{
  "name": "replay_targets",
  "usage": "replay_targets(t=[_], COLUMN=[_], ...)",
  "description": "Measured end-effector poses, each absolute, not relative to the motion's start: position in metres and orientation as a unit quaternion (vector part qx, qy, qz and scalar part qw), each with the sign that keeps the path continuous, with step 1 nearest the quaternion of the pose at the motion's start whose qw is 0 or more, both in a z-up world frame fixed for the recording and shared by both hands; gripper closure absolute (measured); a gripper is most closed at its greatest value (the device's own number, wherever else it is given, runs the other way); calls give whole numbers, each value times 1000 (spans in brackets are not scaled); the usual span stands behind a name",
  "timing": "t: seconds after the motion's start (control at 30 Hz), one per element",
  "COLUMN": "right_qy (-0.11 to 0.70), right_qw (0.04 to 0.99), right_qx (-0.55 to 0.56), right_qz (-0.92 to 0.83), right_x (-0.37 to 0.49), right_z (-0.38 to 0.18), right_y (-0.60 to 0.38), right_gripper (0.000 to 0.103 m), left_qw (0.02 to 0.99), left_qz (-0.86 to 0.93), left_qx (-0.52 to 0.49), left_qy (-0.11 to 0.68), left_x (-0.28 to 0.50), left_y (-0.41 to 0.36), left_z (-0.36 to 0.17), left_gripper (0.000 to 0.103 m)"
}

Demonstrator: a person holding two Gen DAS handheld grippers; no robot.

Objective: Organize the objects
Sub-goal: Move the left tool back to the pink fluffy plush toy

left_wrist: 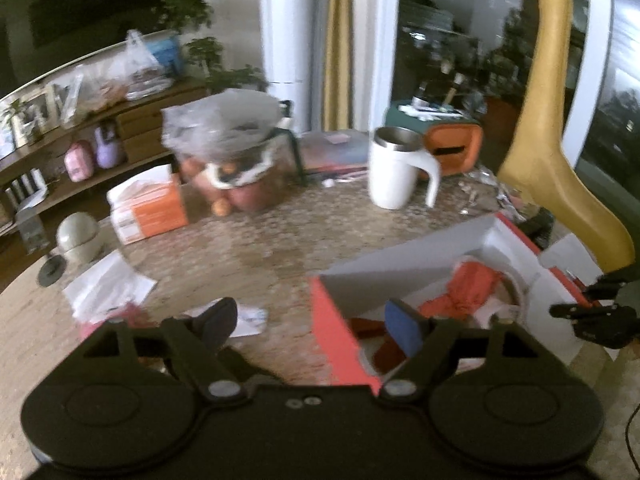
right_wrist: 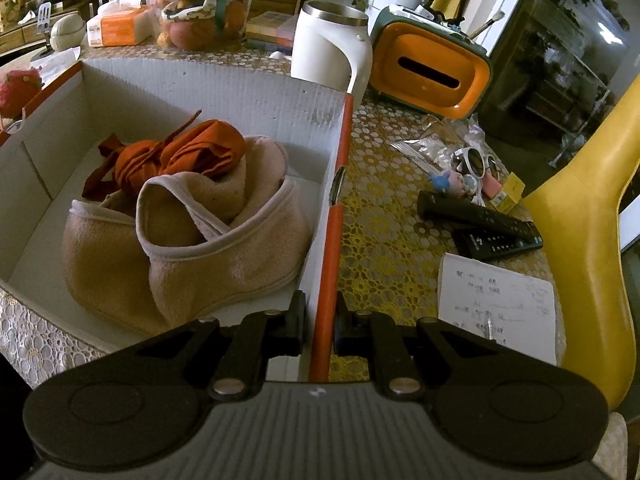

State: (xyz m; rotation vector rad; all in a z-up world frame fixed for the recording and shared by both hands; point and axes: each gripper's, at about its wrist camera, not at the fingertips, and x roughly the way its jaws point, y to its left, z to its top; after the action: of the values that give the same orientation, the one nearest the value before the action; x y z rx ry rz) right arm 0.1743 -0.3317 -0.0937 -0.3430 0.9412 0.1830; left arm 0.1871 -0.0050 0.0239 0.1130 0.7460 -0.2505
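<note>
An open cardboard box (right_wrist: pixel 240 88) with white inside and orange outside stands on the table. In it lie a pink towel (right_wrist: pixel 208 252) and an orange cloth (right_wrist: pixel 180 156). My right gripper (right_wrist: pixel 320 324) is shut on the box's right wall (right_wrist: pixel 326 280), one finger inside and one outside. My left gripper (left_wrist: pixel 316 322) is open and empty above the table, its right finger over the box's near corner (left_wrist: pixel 332 320). The orange cloth (left_wrist: pixel 468 284) shows in the left wrist view too. The right gripper (left_wrist: pixel 588 312) shows at the box's far side.
A white mug (right_wrist: pixel 328 44), an orange tissue holder (right_wrist: pixel 432 68), two remotes (right_wrist: pixel 488 224), sunglasses (right_wrist: pixel 476 162), small toys and a notepad (right_wrist: pixel 496 304) lie right of the box. A yellow giraffe figure (left_wrist: pixel 548 120), fruit bag (left_wrist: pixel 228 152), tissue pack (left_wrist: pixel 148 208) and papers (left_wrist: pixel 108 284) surround it.
</note>
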Motion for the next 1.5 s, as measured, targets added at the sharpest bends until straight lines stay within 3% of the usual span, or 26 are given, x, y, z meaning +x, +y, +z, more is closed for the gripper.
replay_targets(t=[0.53, 0.63, 0.73, 1.5], right_qy=[450, 450, 450, 460], right_qw=[874, 874, 874, 867], right_qx=[-167, -166, -166, -172], right_qz=[81, 80, 79, 82], right_x=[165, 165, 165, 168], right_z=[-92, -92, -93, -94], right_y=[-337, -336, -337, -336], right_gripper=[90, 90, 90, 90], left_qw=[927, 927, 927, 921], left_qz=[-47, -41, -42, 31], left_qx=[21, 11, 9, 20], left_qy=[372, 374, 373, 387], left_x=[165, 161, 157, 255], left_y=[79, 90, 97, 153], left_z=[3, -4, -11, -67], left_gripper=[16, 12, 1, 1])
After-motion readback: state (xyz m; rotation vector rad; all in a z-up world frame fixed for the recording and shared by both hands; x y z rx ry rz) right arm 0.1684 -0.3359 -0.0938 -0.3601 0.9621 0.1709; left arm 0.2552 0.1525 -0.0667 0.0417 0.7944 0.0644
